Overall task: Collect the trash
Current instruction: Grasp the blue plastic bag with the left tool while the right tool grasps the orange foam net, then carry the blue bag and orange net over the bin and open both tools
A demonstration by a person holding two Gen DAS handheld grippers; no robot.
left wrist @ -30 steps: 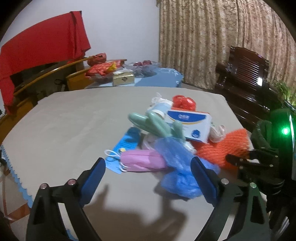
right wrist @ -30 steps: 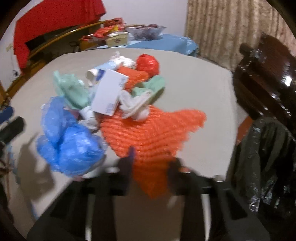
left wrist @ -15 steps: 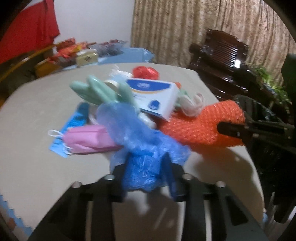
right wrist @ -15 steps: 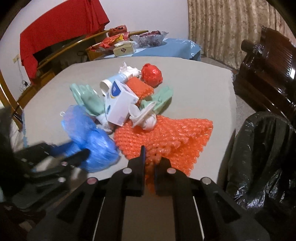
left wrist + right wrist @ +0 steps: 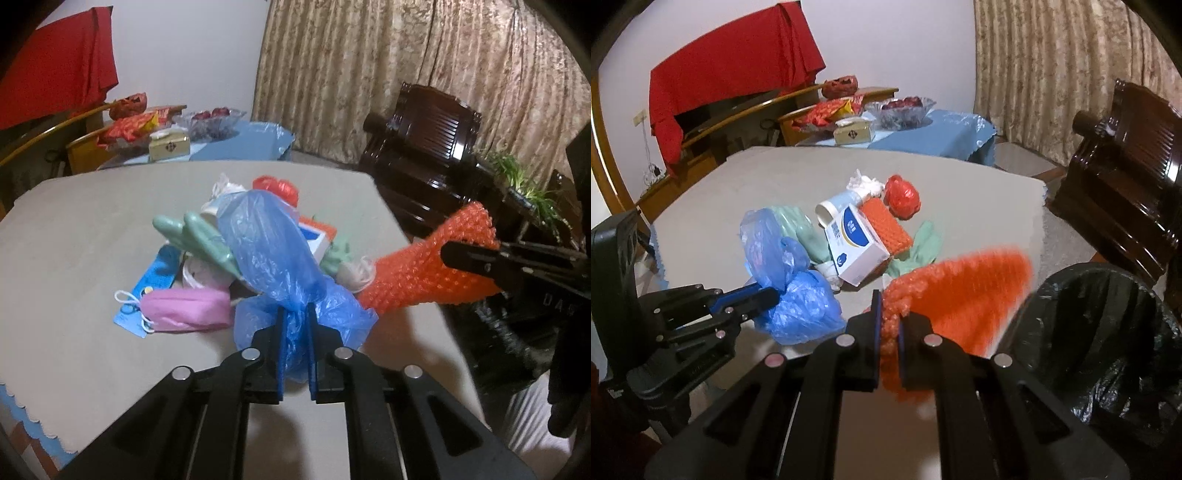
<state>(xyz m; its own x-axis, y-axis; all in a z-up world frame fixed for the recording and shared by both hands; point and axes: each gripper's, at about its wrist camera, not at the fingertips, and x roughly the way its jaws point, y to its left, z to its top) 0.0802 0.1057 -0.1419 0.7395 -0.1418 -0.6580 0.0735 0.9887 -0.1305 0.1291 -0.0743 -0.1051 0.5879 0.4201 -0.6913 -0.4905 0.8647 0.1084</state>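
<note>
A heap of trash lies on the grey table (image 5: 74, 258). My left gripper (image 5: 295, 332) is shut on a blue plastic bag (image 5: 273, 258), lifted off the table; both show in the right wrist view, gripper (image 5: 764, 295) and bag (image 5: 798, 310). My right gripper (image 5: 888, 325) is shut on an orange bubble-wrap sheet (image 5: 967, 295), held up beside a bin lined with a black bag (image 5: 1108, 332); the sheet also shows in the left wrist view (image 5: 424, 273). Green rubber gloves (image 5: 199, 236), a pink mask (image 5: 184, 310), a white-blue box (image 5: 857, 243) and a red ball (image 5: 903, 197) stay on the table.
A dark wooden chair (image 5: 424, 147) stands right of the table. A side table with a blue cloth (image 5: 923, 133) holds a fruit bowl and a box at the back. A red cloth (image 5: 731, 74) hangs over furniture at the back left.
My left gripper closed on the blue bag and lifted it. My right gripper lifted the orange sheet off the table and swung it toward the black-lined bin.
</note>
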